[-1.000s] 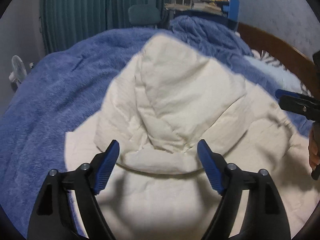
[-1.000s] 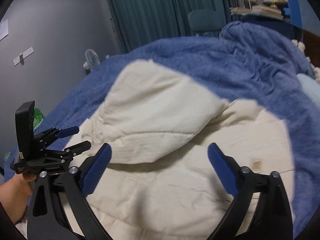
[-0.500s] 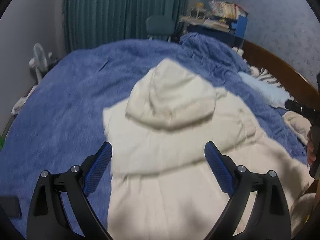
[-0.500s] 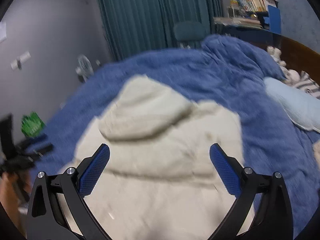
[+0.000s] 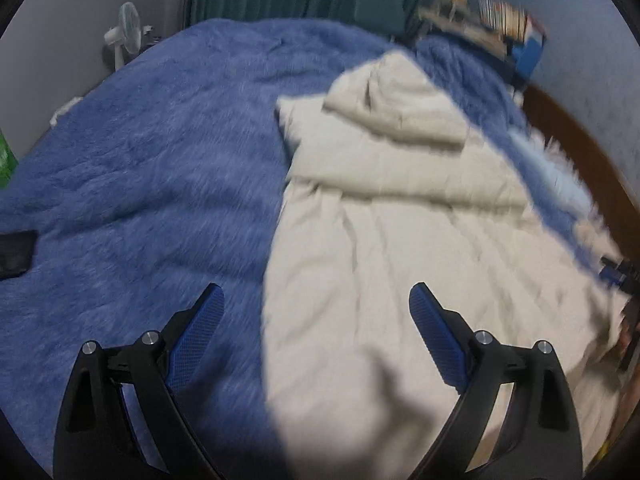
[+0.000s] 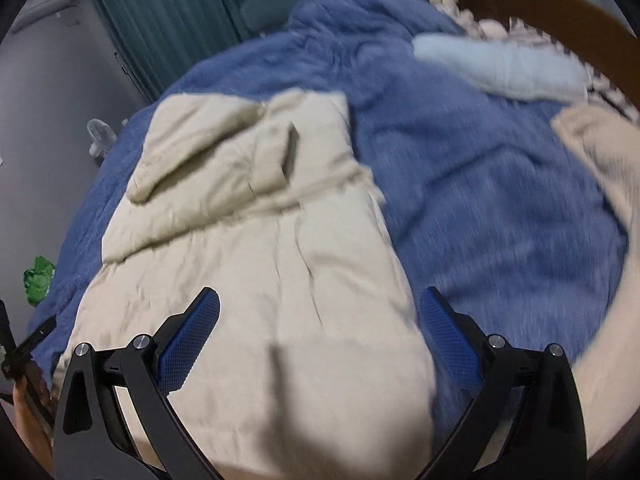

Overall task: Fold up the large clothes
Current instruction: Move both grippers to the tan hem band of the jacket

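Observation:
A large cream hooded garment (image 5: 392, 216) lies flat on a blue fuzzy blanket (image 5: 152, 152), its hood (image 5: 396, 104) folded down at the far end. It also shows in the right wrist view (image 6: 256, 248). My left gripper (image 5: 316, 328) is open and empty, held above the garment's left edge near its bottom. My right gripper (image 6: 320, 332) is open and empty above the garment's right edge. The right gripper's tip (image 5: 618, 272) shows at the left view's right edge.
A brown wooden headboard (image 5: 580, 148) curves along the right. A pale blue pillow (image 6: 500, 64) and another cream cloth (image 6: 600, 160) lie right of the garment. A black flat object (image 5: 16, 254) lies on the blanket at left. A fan (image 5: 124, 32) and teal curtains (image 6: 168, 12) stand beyond.
Both grippers have pulled back from the hood toward the garment's lower end and stayed open. The views now show the whole garment, with motion blur.

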Available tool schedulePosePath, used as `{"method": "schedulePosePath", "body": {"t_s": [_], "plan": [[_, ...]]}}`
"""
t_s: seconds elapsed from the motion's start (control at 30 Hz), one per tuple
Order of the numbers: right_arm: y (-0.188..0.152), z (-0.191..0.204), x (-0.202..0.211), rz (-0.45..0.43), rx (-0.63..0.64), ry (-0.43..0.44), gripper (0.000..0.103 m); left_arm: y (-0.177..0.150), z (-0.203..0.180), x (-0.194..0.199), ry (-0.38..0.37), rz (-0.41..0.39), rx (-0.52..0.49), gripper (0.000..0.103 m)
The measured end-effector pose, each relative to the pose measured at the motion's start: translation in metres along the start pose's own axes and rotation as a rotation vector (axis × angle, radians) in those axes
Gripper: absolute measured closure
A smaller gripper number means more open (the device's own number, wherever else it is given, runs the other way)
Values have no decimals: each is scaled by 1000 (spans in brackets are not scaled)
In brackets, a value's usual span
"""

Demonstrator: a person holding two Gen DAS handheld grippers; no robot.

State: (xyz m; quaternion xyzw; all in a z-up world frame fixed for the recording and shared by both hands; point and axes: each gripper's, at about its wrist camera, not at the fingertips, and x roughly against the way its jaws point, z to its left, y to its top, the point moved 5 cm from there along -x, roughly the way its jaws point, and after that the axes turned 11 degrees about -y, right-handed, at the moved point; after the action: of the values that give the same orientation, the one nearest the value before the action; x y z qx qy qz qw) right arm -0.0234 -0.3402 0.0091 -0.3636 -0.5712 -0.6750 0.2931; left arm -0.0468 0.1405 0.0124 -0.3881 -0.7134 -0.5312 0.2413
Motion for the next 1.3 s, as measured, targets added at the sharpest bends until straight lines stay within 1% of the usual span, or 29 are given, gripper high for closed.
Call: {"method": "schedulePosePath", "body": {"t_s": [0.07, 0.13, 0.23, 0.3, 0.33, 0.37, 0.4, 0.43, 0.5, 0.53, 0.6, 0.7, 0.73, 0.77, 0.83, 0.9, 0.97, 1.0, 1.07, 1.1, 1.17, 1.23, 1.3], "plan": [[-11, -7, 5, 22, 23, 2, 7, -9, -2, 7, 19, 43, -17, 14], [-20, -10, 10, 36, 39, 10, 7, -19, 0, 17, 27, 59, -13, 14], [-38, -18, 17, 51, 40, 34, 14, -34, 2, 28, -10, 66, 14, 14], [-49, -20, 20, 59, 48, 45, 18, -44, 2, 33, -20, 78, 28, 15], [-54, -19, 21, 64, 56, 43, 23, -48, 1, 34, -23, 88, 33, 16], [-54, -19, 23, 61, 61, 36, 28, -53, 0, 34, -31, 102, 34, 18], [-56, -19, 26, 52, 71, 23, 28, -58, -1, 32, -36, 132, 31, 24], [-58, -20, 27, 53, 78, 13, 28, -61, -1, 32, -37, 142, 31, 27], [-63, -22, 24, 75, 74, 24, 34, -68, -3, 33, -55, 151, 31, 30], [-66, -23, 22, 93, 64, 40, 41, -70, -4, 34, -60, 154, 28, 32], [-70, -25, 23, 99, 55, 43, 45, -76, -9, 35, -76, 167, 22, 34], [-79, -22, 23, 129, 97, 45, 45, -86, -16, 35, -112, 200, 14, 35], [-81, -21, 22, 146, 106, 50, 42, -88, -18, 35, -111, 209, 5, 35], [-82, -21, 21, 154, 106, 62, 37, -90, -19, 34, -116, 216, -1, 35], [-81, -19, 16, 185, 102, 106, 33, -90, -20, 32, -133, 219, 0, 37], [-80, -17, 16, 181, 108, 110, 36, -84, -25, 31, -165, 203, 4, 43], [-79, -15, 22, 140, 113, 114, 49, -79, -31, 32, -176, 188, -12, 46], [-77, -16, 28, 105, 97, 143, 51, -78, -33, 33, -182, 179, -17, 50], [-73, -24, 33, 83, 34, 200, 53, -75, -32, 35, -190, 168, 4, 51], [-72, -26, 32, 84, 16, 211, 54, -73, -32, 37, -195, 165, 14, 51], [-72, -25, 27, 112, 13, 230, 52, -70, -38, 39, -198, 162, -10, 51], [-73, -19, 18, 168, 40, 221, 49, -72, -39, 32, -187, 196, -30, 51], [-76, -15, 7, 232, 50, 213, 48, -85, -36, 15, -166, 284, -39, 51]]}}
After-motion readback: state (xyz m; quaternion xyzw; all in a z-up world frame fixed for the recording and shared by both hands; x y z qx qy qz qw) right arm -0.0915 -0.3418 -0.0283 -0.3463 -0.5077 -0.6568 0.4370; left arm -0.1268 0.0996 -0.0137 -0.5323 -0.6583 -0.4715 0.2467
